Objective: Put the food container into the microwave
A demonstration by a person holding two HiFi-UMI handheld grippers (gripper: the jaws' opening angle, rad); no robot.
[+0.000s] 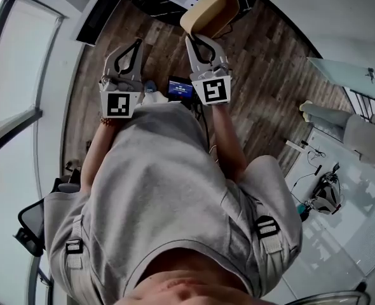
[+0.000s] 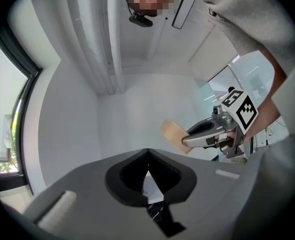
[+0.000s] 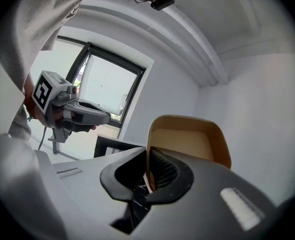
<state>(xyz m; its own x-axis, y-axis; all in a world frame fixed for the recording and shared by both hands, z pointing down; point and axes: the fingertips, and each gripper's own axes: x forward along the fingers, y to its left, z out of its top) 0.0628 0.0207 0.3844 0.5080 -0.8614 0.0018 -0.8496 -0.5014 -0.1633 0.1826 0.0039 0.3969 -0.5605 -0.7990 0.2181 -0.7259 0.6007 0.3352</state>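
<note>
A tan, open food container [image 1: 210, 13] hangs by its rim from my right gripper [image 1: 197, 41], which is shut on it. In the right gripper view the container [image 3: 187, 141] sticks up beyond the right gripper [image 3: 148, 174], one wall pinched between the jaws. My left gripper [image 1: 135, 46] is held beside it, a little to the left, jaws together with nothing in them. The left gripper view shows that gripper [image 2: 147, 156] shut and the container [image 2: 175, 134] off to the right. I cannot make out a microwave for certain.
A wood-plank floor [image 1: 264, 62] lies beyond the grippers. The person's grey shirt [image 1: 162, 183] fills the view's middle. A small lit screen [image 1: 180, 89] sits between the hands. A white desk [image 1: 340, 189] with gear is at right, a window [image 3: 105, 86] at left.
</note>
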